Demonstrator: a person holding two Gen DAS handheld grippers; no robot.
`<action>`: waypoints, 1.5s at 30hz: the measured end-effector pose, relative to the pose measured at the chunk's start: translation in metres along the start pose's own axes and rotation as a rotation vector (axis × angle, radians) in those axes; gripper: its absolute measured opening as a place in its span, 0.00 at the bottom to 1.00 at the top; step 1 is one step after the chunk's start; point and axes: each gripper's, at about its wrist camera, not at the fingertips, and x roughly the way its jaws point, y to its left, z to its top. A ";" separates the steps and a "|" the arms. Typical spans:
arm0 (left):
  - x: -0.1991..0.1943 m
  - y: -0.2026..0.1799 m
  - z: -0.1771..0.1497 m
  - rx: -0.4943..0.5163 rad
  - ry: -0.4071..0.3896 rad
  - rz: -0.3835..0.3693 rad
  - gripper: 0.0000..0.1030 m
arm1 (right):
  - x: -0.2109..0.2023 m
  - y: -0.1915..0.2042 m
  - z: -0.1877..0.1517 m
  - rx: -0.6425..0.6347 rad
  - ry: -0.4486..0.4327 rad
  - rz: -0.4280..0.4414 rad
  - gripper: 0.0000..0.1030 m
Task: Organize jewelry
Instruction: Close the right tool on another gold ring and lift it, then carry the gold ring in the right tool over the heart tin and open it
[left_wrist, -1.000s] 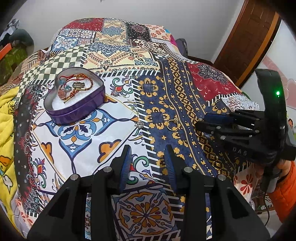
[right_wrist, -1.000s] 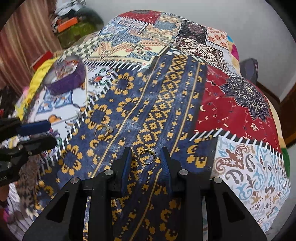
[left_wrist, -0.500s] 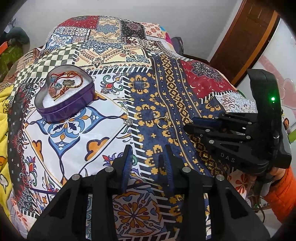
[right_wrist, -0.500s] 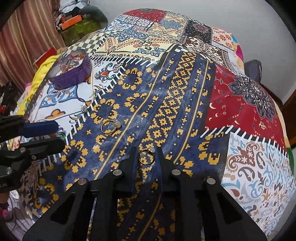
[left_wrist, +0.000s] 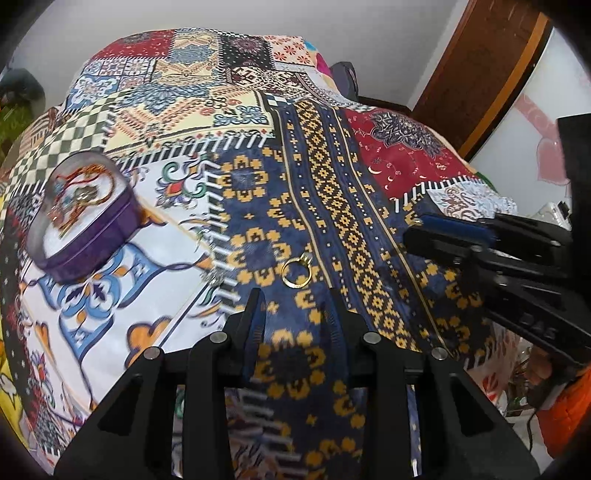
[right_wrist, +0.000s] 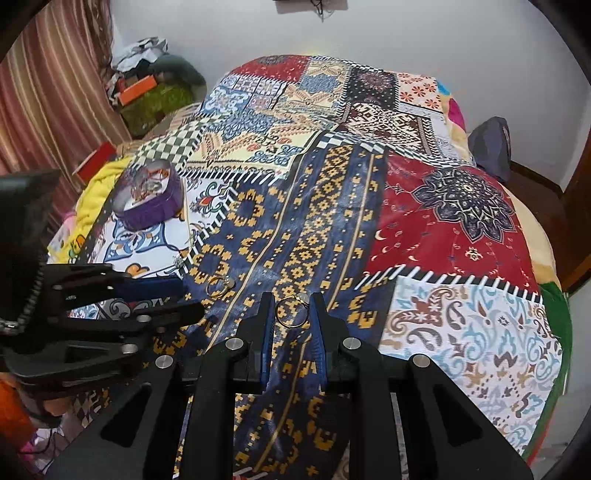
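Observation:
A gold ring (right_wrist: 293, 312) sits between the fingertips of my right gripper (right_wrist: 293, 314), which is shut on it just above the blue and gold patch of the bedspread. A second gold ring (left_wrist: 296, 272) (right_wrist: 220, 286) lies flat on the same patch. My left gripper (left_wrist: 293, 314) (right_wrist: 188, 299) is open right behind that ring, with nothing between its fingers. A purple heart-shaped tin (left_wrist: 85, 218) (right_wrist: 147, 203) holding red and gold jewelry stands at the left. A small silver piece (left_wrist: 216, 277) (right_wrist: 180, 262) lies on the white patch's edge.
The patchwork bedspread (right_wrist: 443, 229) covers the whole bed. A yellow blanket (right_wrist: 92, 195) lies past the tin at the left edge. Clutter and a curtain (right_wrist: 55, 92) stand at the far left, a wooden door (left_wrist: 480, 74) at the right. An orange sleeve (left_wrist: 565, 417) shows behind my right gripper.
My right gripper's fingers have shut on the near ring and risen slightly. My left gripper has moved forward and right, up to the second ring.

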 end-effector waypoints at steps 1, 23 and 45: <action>0.004 -0.002 0.002 0.008 0.005 0.014 0.27 | 0.000 -0.002 0.000 0.003 -0.002 0.002 0.16; -0.022 0.004 0.014 -0.024 -0.093 0.038 0.18 | -0.012 0.010 0.016 -0.001 -0.067 0.022 0.16; -0.128 0.104 0.012 -0.169 -0.332 0.128 0.18 | -0.007 0.092 0.070 -0.077 -0.156 0.107 0.16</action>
